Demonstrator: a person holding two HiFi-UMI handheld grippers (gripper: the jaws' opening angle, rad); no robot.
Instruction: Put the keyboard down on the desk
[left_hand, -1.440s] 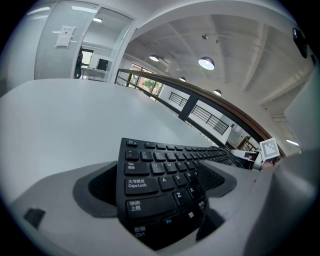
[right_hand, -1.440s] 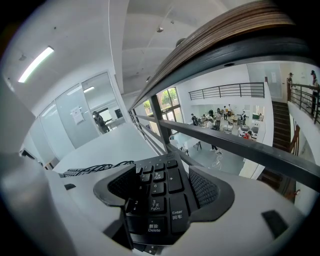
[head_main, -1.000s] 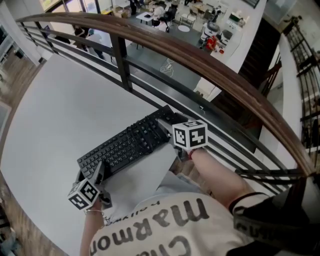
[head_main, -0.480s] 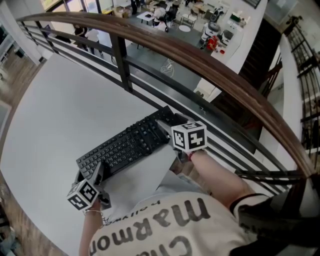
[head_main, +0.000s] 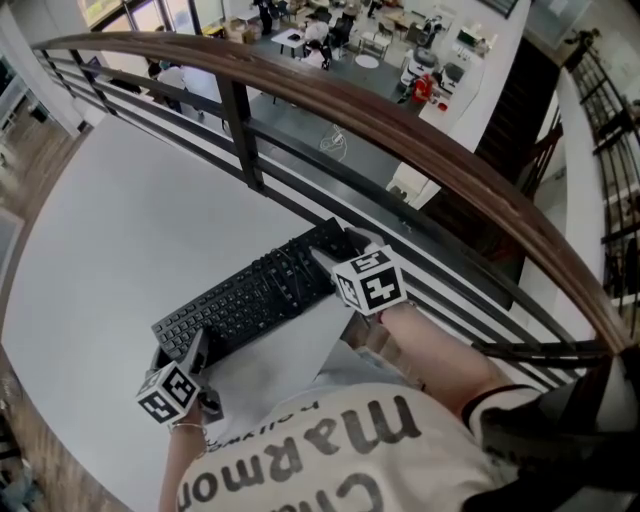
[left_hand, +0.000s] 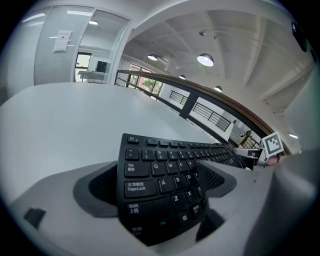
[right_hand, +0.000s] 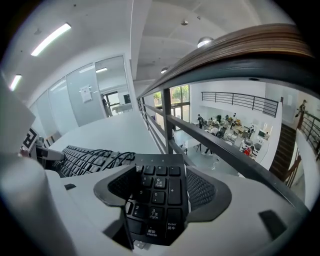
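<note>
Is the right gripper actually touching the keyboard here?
Touching. The right gripper view shows the right gripper with its jaws closed on the number-pad end of the keyboard, no gap at either jaw.

Black keyboard (head_main: 250, 295), white desk (head_main: 120, 220), brown-topped black railing (head_main: 400, 125)

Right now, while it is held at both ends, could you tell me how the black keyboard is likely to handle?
The black plastic keyboard is probably stiff: it spans straight between the left gripper and right gripper without sagging. Its smooth casing may slip, being pinched only at the ends. The black cable piled on the keys could slide off if tilted.
</note>
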